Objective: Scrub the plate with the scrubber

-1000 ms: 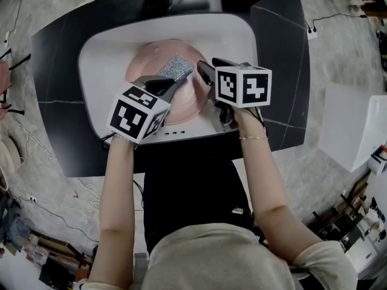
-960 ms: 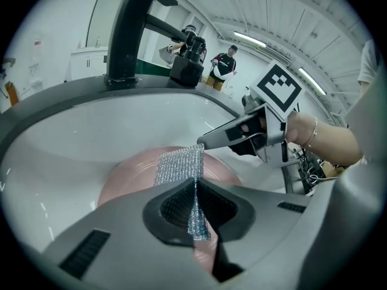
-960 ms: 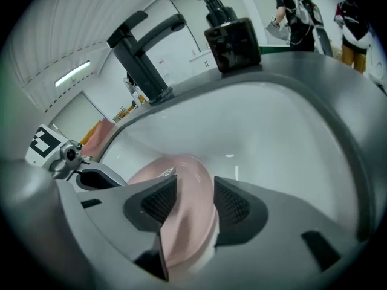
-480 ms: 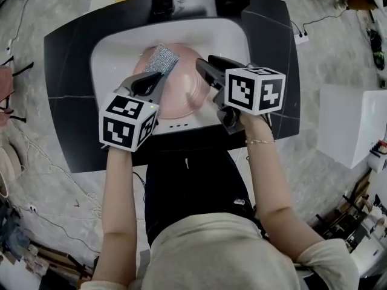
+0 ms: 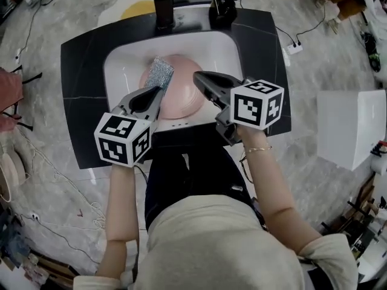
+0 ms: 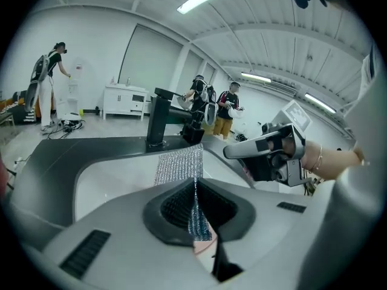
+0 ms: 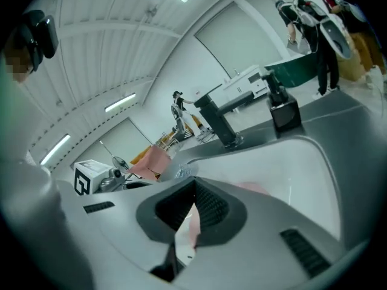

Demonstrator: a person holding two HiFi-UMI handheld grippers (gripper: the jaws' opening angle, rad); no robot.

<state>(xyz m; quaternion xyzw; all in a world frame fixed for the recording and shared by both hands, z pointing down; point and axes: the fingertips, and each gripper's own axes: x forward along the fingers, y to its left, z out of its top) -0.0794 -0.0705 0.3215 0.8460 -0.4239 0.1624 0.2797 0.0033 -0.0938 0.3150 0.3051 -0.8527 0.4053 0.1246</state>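
above the sink [image 5: 121, 65], left gripper [image 5: 158, 90] pinches the scrubber [image 5: 160, 72] between its fingers [image 5: 144, 99].

Both bare forearms [image 5: 123, 198] reach forward side by side. The left gripper [image 5: 157, 91] points slightly down, clamped on the scrubber [image 5: 160, 71]. The right gripper [image 5: 199, 77], tilted likewise, has just closed its jaws with nothing between them

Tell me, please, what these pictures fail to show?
Plate: rim partly hidden by left gripper and right gripper in head view; only pink slivers past the jaws in gripper views.
Scrubber: gripped end hidden by the left gripper's own jaws.
Dirt on plate: too small.
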